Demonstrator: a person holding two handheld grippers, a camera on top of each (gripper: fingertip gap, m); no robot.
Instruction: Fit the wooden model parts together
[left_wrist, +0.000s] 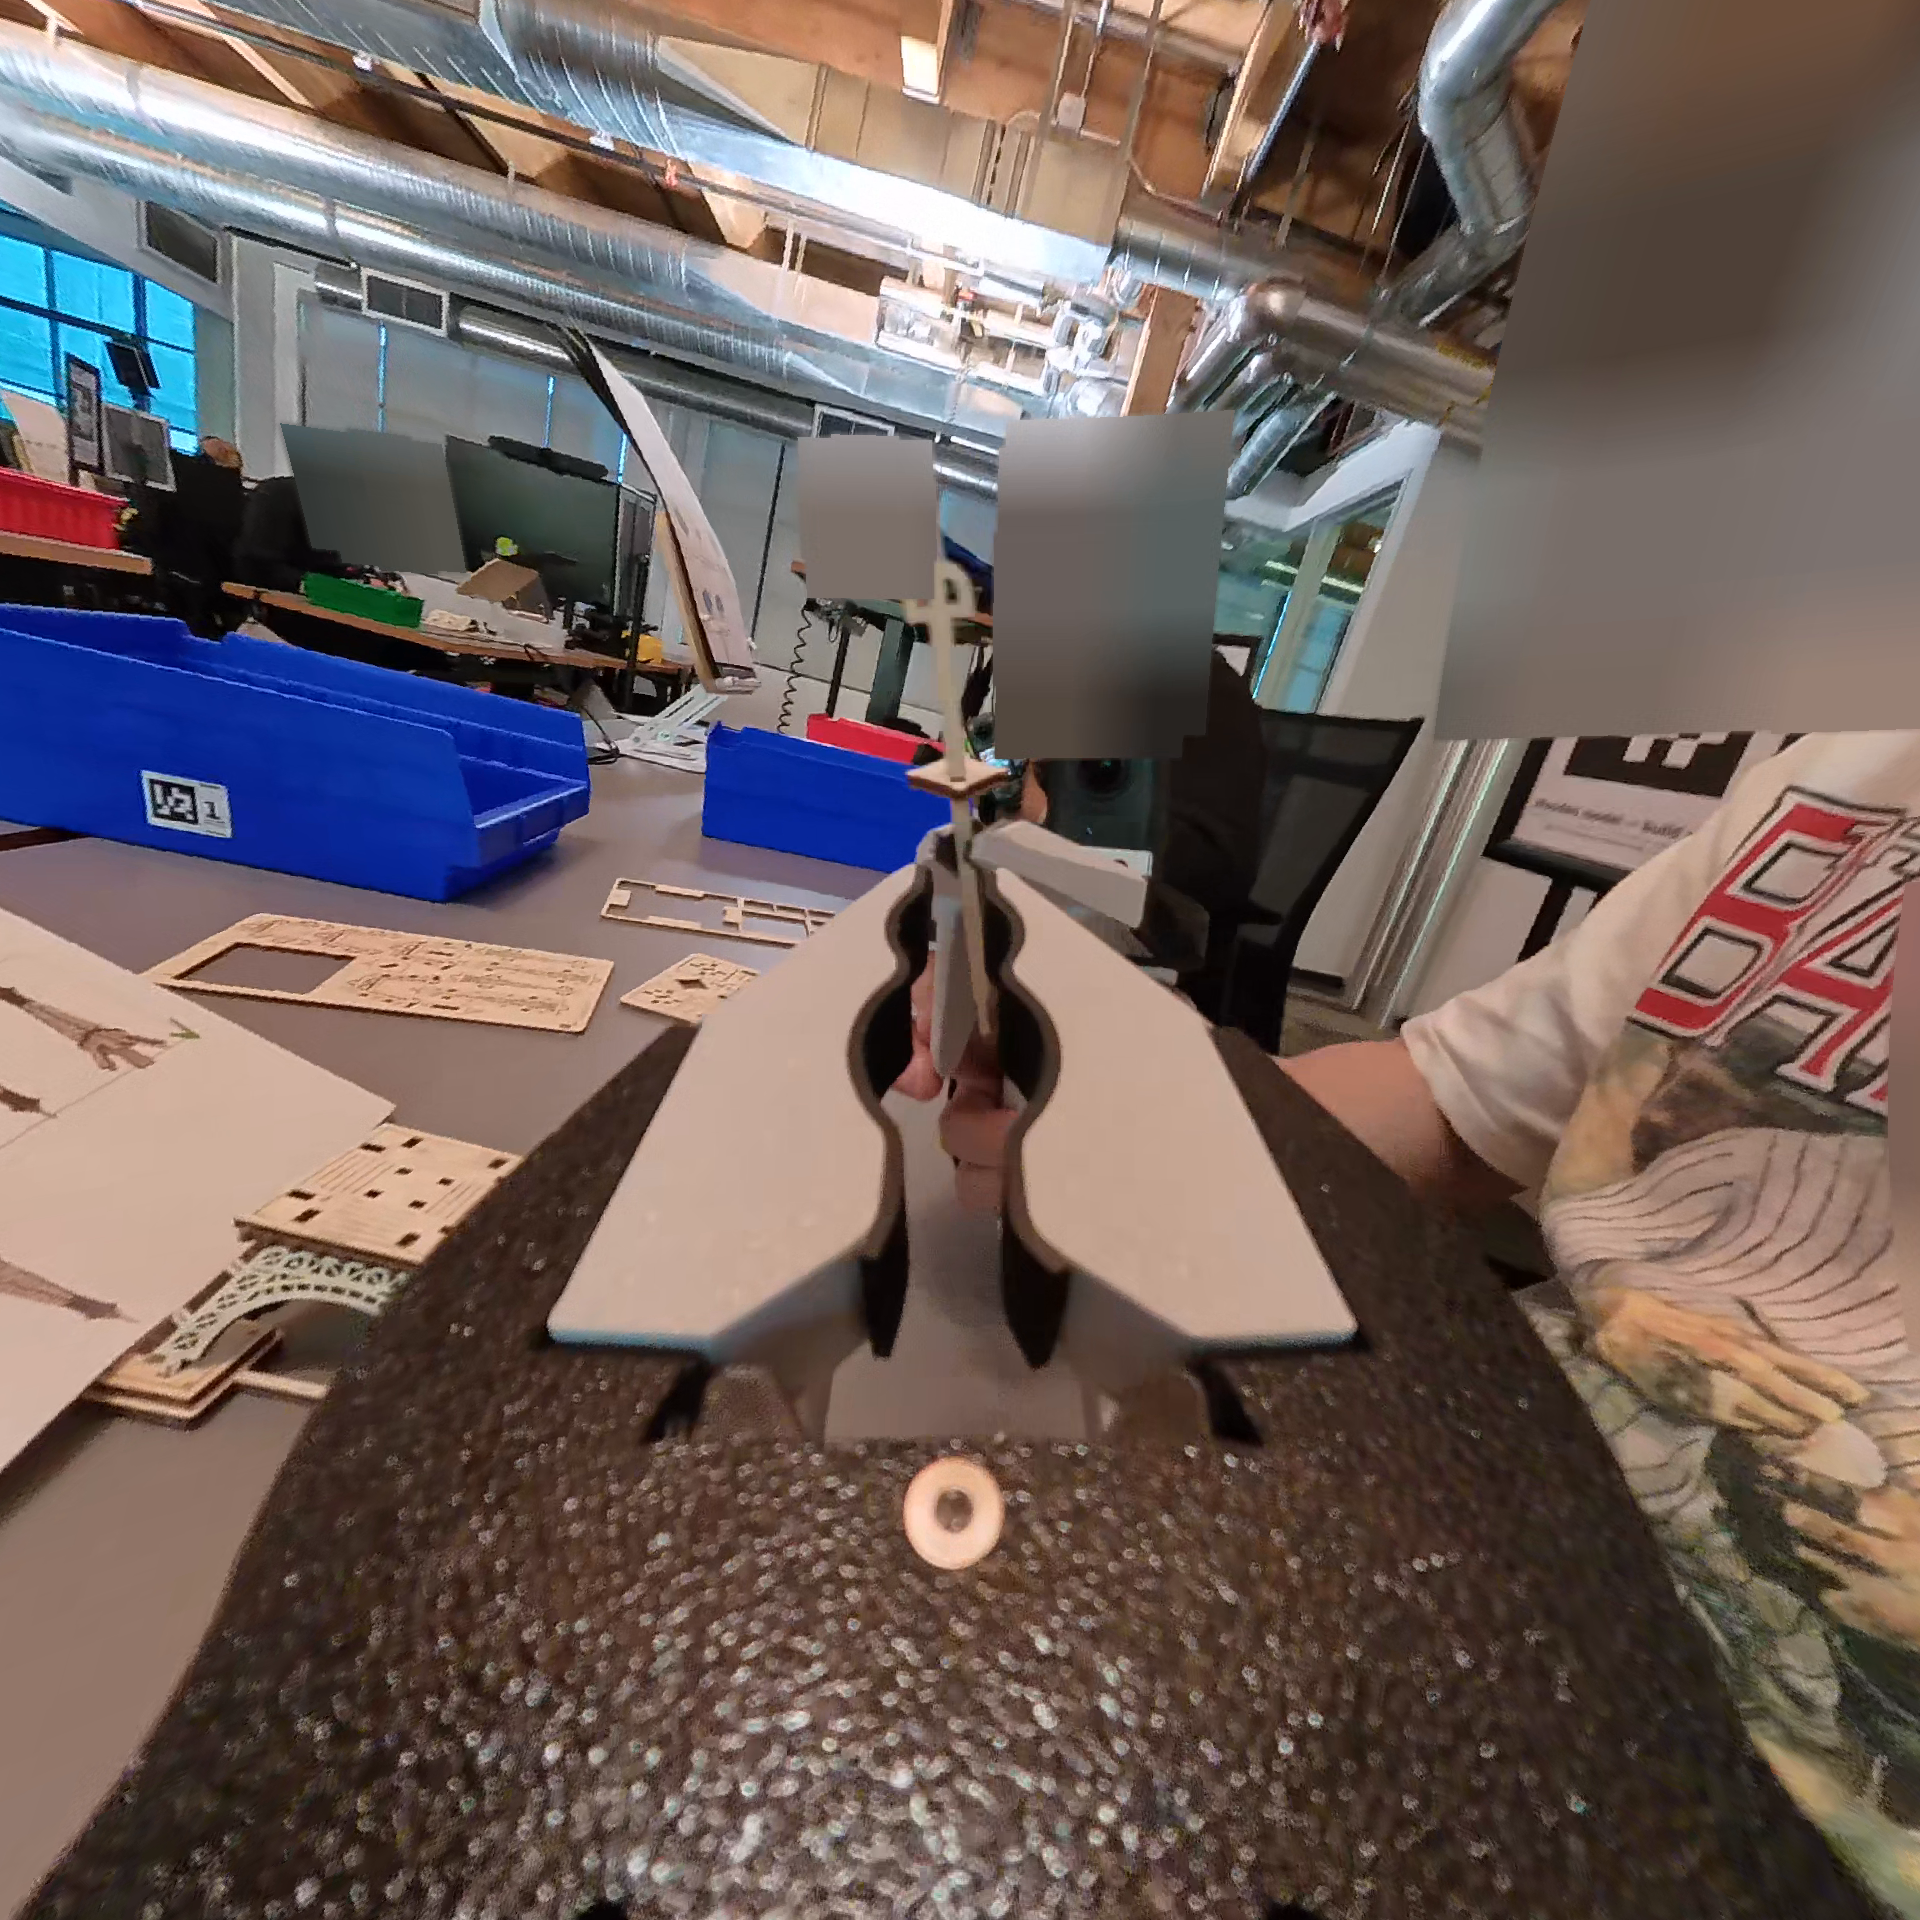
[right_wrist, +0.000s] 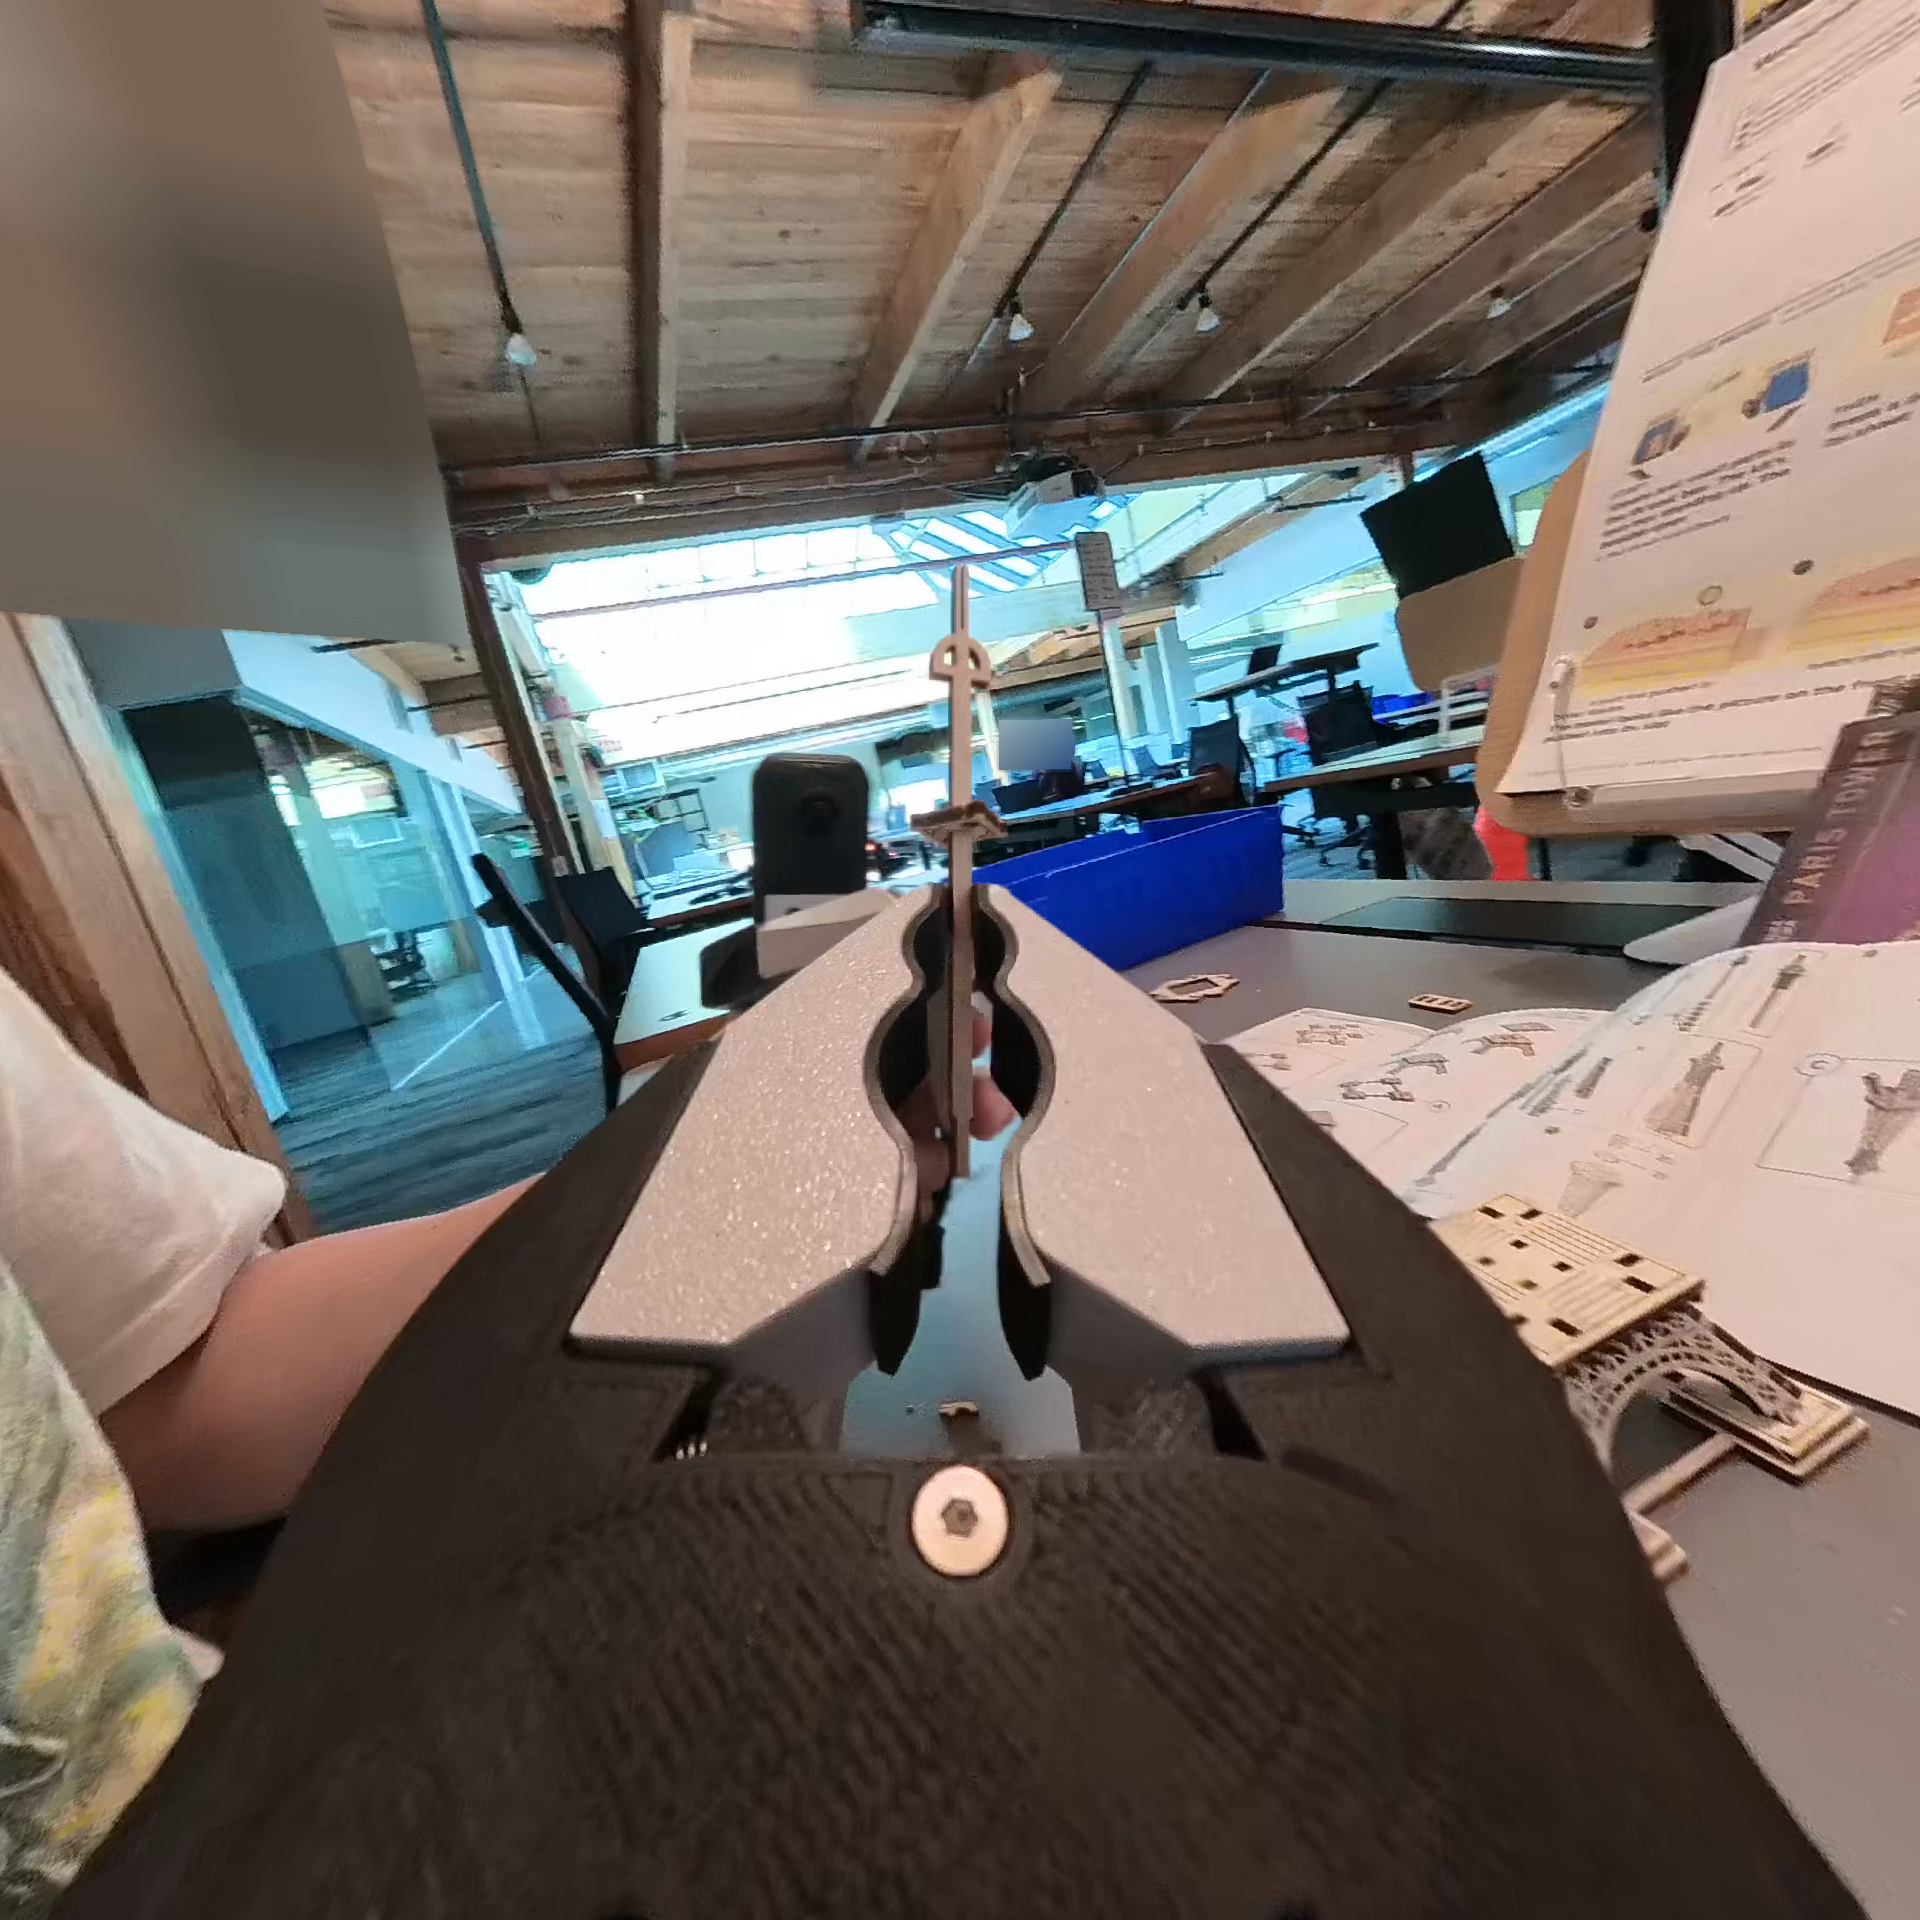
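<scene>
wooden spire (left_wrist: 954, 727) upright, pinched between both grippers: left gripper (left_wrist: 958, 883), right gripper (right_wrist: 958, 904); small square collar (left_wrist: 957, 781) partway up.

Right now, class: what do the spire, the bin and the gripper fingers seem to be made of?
Spire: thin pale plywood, unfinished, going by its flat cut profile and darker edges.
Bin: blue moulded plastic, smooth with a slight sheen.
Fingers: probably grey printed plastic, matte and finely grained; the pictures cannot confirm it.
</scene>
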